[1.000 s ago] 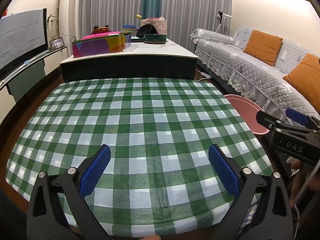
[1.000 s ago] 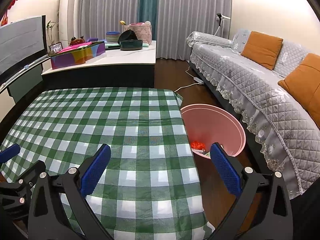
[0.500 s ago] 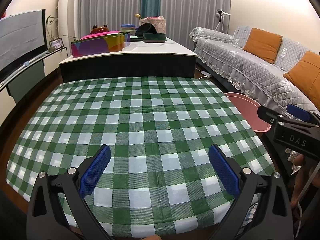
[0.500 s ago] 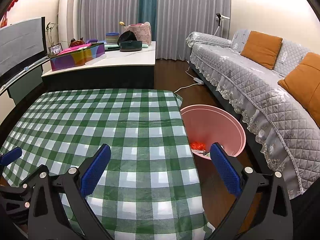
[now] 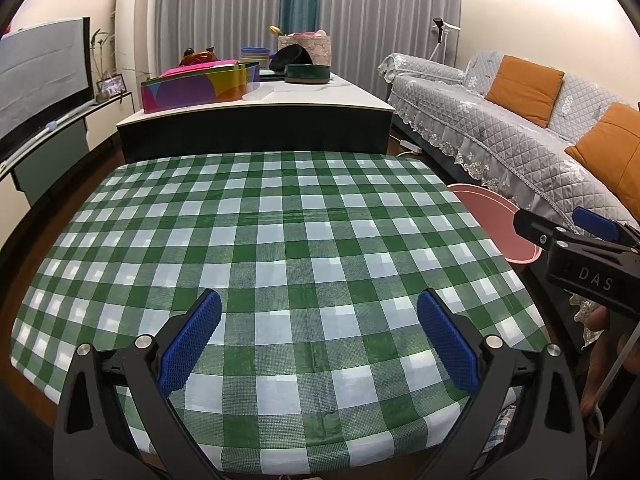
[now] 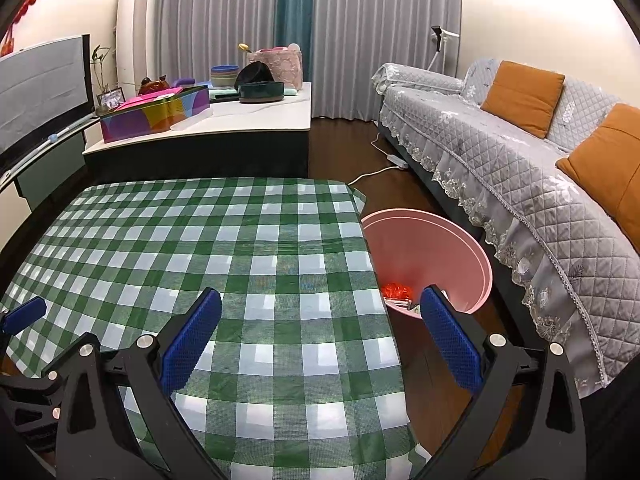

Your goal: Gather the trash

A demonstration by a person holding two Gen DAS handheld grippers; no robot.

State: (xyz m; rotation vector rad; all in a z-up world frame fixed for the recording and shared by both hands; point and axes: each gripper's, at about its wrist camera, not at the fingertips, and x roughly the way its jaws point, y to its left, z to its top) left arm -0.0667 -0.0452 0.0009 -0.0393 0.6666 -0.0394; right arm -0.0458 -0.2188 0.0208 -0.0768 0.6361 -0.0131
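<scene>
A pink bin stands on the floor at the right edge of the table with the green checked cloth; red trash and other scraps lie at its bottom. In the left wrist view only the pink bin's rim shows past the checked cloth. My left gripper hangs open over the near part of the cloth, nothing between its blue pads. My right gripper is open too, above the table's right front corner, with its right pad over the bin. No trash shows on the cloth.
A low white-topped table behind carries a colourful box, bowls and a basket. A grey sofa with orange cushions runs along the right. A screen stands left. A cable and power strip lie on the floor.
Both grippers have drawn back and risen slightly, so the table looks a little farther. Their jaws stay open as before.
</scene>
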